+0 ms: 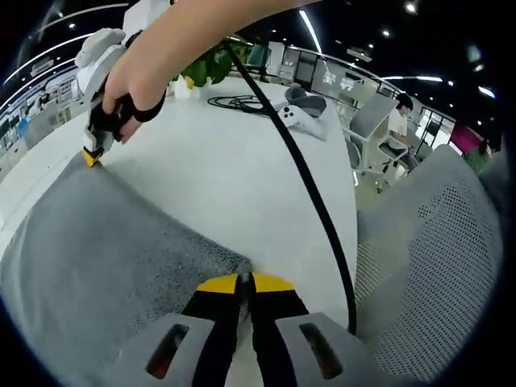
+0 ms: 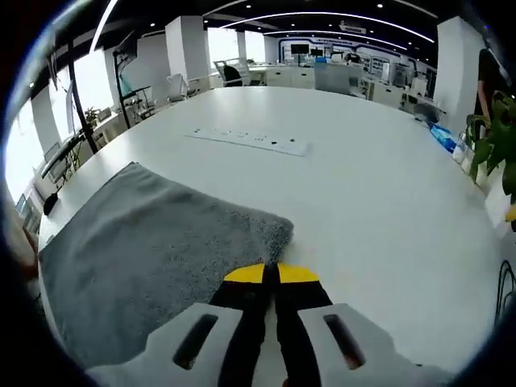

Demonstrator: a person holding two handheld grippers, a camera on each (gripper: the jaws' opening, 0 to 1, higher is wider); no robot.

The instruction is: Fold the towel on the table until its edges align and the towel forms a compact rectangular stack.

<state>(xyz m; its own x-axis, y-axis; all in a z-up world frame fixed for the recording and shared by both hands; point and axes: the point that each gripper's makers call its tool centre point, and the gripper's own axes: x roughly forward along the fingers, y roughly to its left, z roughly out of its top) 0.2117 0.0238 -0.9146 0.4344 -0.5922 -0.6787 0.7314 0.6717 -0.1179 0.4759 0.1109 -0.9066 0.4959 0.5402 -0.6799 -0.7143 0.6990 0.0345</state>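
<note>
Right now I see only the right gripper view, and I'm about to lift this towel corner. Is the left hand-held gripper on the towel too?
Observer: Yes. In the left gripper view, the left hand-held gripper is closed on a corner of the gray towel.
Operator: Could anything near it snag?
Observer: Possibly. A black cable crosses the table just beside that corner, on the side of the mesh chair.

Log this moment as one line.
phase: grasp | left tongs: shut on towel corner | right tongs: shut on towel corner | towel: flat on table
</note>
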